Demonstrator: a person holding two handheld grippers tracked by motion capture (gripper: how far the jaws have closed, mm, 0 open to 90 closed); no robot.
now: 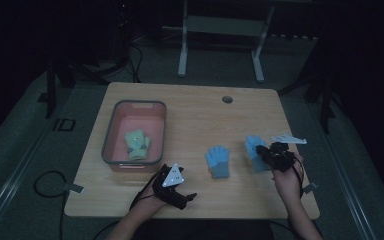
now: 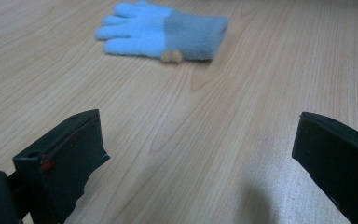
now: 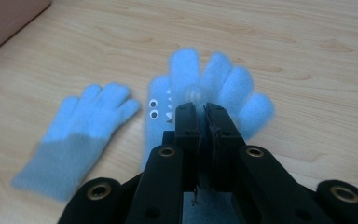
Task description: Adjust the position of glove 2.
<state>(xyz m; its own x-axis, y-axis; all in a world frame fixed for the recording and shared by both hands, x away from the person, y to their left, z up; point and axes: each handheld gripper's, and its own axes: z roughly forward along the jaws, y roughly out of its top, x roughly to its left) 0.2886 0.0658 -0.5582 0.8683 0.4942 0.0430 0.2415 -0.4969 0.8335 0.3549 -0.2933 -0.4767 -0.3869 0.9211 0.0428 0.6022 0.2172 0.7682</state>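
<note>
Pale wood-grain table (image 2: 223,154), smooth, faintly sheened. Fuzzy knit cloth glove (image 2: 168,31) ahead of the left gripper (image 2: 200,158) fingers: light blue fingers, grey cuff, two tan pompoms. Second fuzzy blue glove (image 3: 223,88) under the right gripper (image 3: 203,114) fingertips, with glossy googly eyes and white teeth. Black matt plastic fingers, brass-coloured metal inserts. Smooth plastic bin (image 1: 111,131), grey rim, pinkish inside, holding a yellow-green knit glove (image 1: 137,144).

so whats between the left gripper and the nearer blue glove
Nothing: bare wood table runs from the open left gripper to the blue glove, as the left gripper view shows.
</note>
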